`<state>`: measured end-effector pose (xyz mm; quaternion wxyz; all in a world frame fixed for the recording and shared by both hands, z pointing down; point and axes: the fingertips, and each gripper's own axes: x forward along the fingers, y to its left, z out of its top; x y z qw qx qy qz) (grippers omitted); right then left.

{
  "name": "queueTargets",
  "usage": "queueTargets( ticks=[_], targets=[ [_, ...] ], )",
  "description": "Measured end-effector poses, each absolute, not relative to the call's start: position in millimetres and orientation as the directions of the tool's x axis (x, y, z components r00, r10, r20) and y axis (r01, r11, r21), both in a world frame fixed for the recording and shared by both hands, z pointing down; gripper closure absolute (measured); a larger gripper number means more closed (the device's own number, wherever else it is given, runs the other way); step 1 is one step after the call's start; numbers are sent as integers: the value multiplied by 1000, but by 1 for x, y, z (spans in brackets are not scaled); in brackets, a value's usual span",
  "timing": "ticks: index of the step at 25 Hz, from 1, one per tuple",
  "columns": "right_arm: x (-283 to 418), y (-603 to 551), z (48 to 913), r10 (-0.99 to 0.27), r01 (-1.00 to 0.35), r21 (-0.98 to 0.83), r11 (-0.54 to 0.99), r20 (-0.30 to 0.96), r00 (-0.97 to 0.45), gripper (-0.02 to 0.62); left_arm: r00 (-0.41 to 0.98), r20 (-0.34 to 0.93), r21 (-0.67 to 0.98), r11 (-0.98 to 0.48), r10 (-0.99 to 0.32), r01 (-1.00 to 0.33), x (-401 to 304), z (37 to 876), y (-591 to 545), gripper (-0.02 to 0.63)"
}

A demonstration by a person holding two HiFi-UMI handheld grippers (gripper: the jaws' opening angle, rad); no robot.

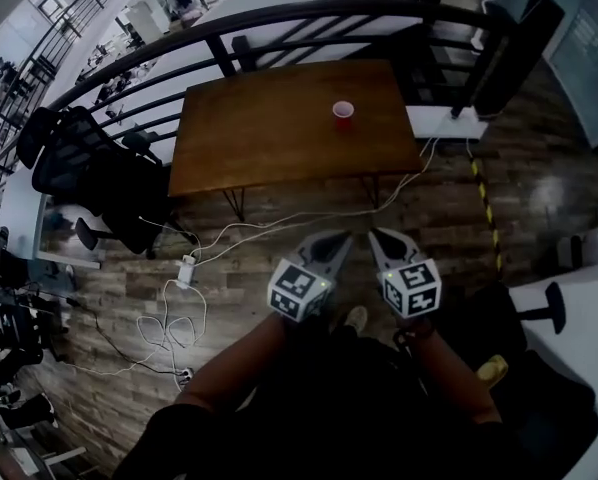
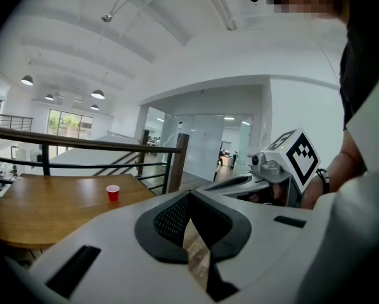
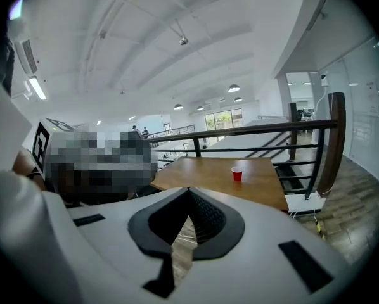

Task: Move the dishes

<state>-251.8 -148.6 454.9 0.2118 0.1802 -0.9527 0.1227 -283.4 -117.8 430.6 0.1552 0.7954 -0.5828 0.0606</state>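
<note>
Red cup: a small red plastic cup [image 1: 343,112] stands upright and alone, toward the far right part of the table, and it's the only dish in sight.
Tabletop: a brown wooden tabletop [image 1: 269,133], bare apart from the cup, backed by a dark metal railing [image 1: 279,13].
Cup to grippers: well apart. The cup sits ahead of both grippers and across a stretch of floor, roughly in line with the gap between them, a touch closer to the right one.
Left gripper: the left gripper [image 1: 331,242] is held low in front of the person, jaws pressed together at the tips, nothing between them.
Right gripper: the right gripper [image 1: 383,239] is just beside its partner, jaws likewise closed tip to tip and empty.
Step in hand: I'd judge this the approach. No reach has begun and the cup is untouched.
Doing it well: walk up to the near edge first, spread the jaws before closing in, come at the cup from the side around mid-wall, and squeeze lightly. A thin cup will likely buckle or tip if pinched hard or nudged.
Floor: white cables [image 1: 184,303] trail over the wood-plank floor [image 1: 279,243] left of the path. Mind the feet.
</note>
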Motion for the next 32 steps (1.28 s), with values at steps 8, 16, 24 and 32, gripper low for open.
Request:
queueTargets(
  ticks=[8, 16, 24, 32],
  targets=[
    [-222, -108, 452, -411, -515, -124, 848, 459, -787, 584, 441, 257, 208, -396, -860, -894, -250, 430, -79, 611],
    [-179, -54, 458, -530, -647, -122, 753, 472, -705, 584, 580, 252, 237, -531, -775, -813, -206, 440, -33, 611],
    [-99, -28, 448, -641, -762, -96, 640, 479, -600, 584, 704, 246, 250, -658, -666, -711, -127, 435, -12, 611],
    [14, -9, 442, -729, -842, -97, 531, 453, -513, 584, 795, 242, 217, -767, -557, -604, -10, 425, 2, 611]
  ],
)
